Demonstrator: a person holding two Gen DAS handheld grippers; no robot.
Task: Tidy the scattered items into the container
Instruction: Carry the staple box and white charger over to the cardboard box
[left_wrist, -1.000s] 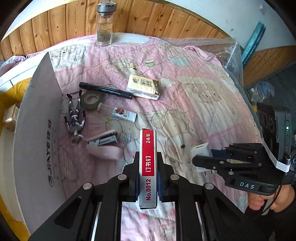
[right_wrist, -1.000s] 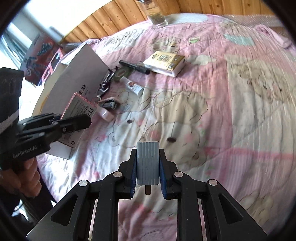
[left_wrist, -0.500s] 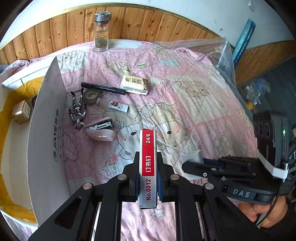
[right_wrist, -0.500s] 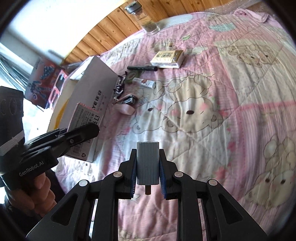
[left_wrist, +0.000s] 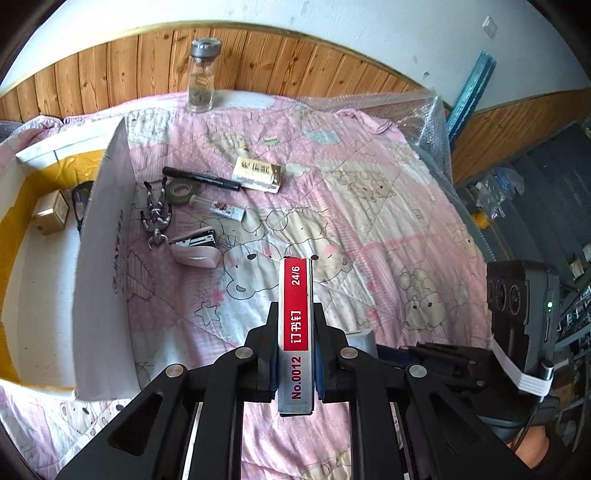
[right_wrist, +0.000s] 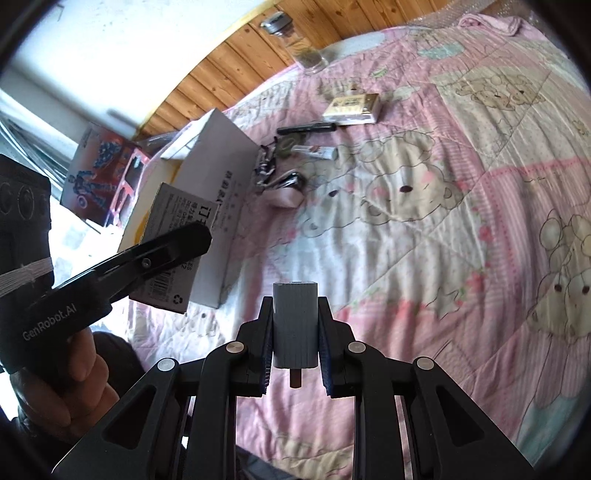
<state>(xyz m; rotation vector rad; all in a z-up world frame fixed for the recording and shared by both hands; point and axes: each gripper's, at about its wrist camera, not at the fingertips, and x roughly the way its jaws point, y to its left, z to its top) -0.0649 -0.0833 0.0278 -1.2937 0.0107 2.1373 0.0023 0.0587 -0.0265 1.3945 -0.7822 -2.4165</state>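
My left gripper (left_wrist: 295, 310) is shut on a flat staples box (left_wrist: 295, 288) with a red label, held above the pink quilt. My right gripper (right_wrist: 294, 306) is shut on a grey ribbed block (right_wrist: 294, 332). The container (left_wrist: 103, 258) is a white cardboard box with yellow lining, on the left, flap raised. Beside it lie a pink stapler (left_wrist: 195, 249), a figure keychain (left_wrist: 156, 216), a tape roll (left_wrist: 181, 191), a black marker (left_wrist: 201, 178), a small tube (left_wrist: 221, 210) and a yellow-white pack (left_wrist: 257, 172). In the right wrist view the left gripper (right_wrist: 184, 240) hangs near the container (right_wrist: 218, 184).
A glass jar (left_wrist: 201, 75) stands at the far edge of the bed by the wood-panelled wall. Bubble wrap (left_wrist: 424, 122) lines the right side. Inside the container sit a small gold box (left_wrist: 50, 210) and a dark item (left_wrist: 79, 199). A toy carton (right_wrist: 99, 162) stands beyond it.
Both grippers have risen and drawn back from the quilt with their loads still held. More of the container's inside now shows on the left.
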